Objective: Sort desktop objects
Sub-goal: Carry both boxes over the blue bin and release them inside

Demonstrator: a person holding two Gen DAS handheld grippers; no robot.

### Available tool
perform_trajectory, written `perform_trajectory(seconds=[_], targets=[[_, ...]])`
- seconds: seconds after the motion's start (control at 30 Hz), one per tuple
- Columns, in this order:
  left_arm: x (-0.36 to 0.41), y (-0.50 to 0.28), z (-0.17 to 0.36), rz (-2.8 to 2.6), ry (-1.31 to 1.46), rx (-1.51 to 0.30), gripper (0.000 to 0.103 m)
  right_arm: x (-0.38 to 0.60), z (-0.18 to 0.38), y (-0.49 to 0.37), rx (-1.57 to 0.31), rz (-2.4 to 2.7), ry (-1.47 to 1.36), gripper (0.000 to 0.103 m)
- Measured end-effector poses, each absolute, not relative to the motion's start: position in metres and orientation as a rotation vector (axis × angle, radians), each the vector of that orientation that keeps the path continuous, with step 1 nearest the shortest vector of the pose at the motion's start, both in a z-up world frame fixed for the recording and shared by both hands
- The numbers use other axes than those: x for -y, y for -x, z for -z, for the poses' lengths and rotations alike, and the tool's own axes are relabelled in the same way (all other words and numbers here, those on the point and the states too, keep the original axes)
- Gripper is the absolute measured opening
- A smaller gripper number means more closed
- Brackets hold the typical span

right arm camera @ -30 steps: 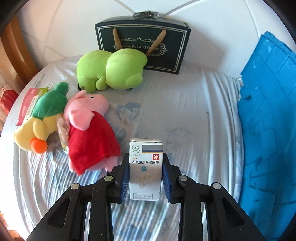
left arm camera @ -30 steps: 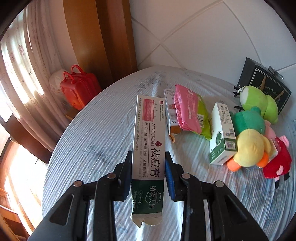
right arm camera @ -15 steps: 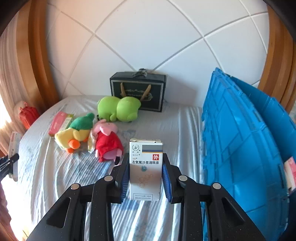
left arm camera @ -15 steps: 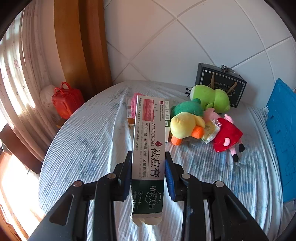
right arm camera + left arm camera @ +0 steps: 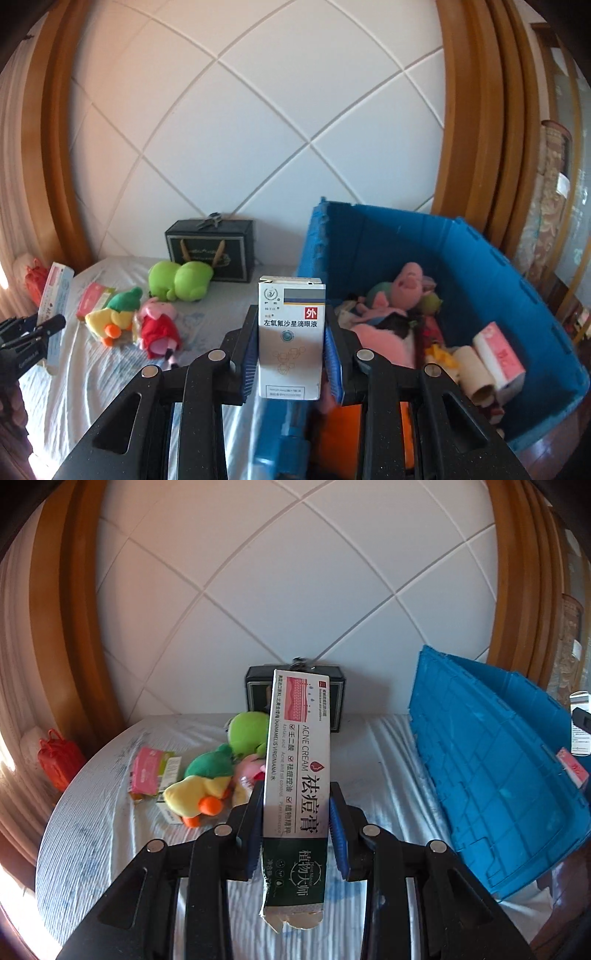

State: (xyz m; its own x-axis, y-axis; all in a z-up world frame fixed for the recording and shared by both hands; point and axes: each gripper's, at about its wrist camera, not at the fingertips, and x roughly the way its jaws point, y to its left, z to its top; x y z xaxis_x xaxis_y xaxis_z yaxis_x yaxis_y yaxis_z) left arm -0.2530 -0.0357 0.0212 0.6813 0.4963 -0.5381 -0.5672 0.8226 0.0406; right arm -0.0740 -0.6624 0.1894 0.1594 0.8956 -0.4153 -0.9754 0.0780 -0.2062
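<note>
Your acne cream box point(image 5: 295, 790) is clamped in the left gripper point(image 5: 295, 834), above the tabletop point(image 5: 110, 834); the eye drop box point(image 5: 291, 332) is clamped in the right gripper point(image 5: 290, 358), near the blue crate point(image 5: 480, 258). You're mid-carry; next, I judge, clear the crate wall, then part the fingers over its contents.

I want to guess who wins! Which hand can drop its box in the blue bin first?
Probably the right gripper: its eye-drop box already hangs at the blue bin's open rim. The left gripper's acne cream box is over the table.
</note>
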Motion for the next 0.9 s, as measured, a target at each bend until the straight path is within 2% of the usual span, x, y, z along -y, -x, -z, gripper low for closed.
perform_trajectory(seconds=[0.27, 0.53, 0.9], targets=[[0.159, 0.153, -0.053, -0.388, 0.036, -0.463, 0.031, 0.692, -0.211, -0.033, -0.194, -1.326, 0.423, 0.031], [0.261, 0.092, -0.047, -0.206, -0.037, -0.510, 0.031, 0.709, -0.204, -0.116, -0.233, -1.250, 0.436, 0.031], [0.306, 0.045, -0.009, -0.141, -0.066, -0.648, 0.031, 0.700, -0.183, -0.159, -0.274, -1.230, 0.472, 0.031]])
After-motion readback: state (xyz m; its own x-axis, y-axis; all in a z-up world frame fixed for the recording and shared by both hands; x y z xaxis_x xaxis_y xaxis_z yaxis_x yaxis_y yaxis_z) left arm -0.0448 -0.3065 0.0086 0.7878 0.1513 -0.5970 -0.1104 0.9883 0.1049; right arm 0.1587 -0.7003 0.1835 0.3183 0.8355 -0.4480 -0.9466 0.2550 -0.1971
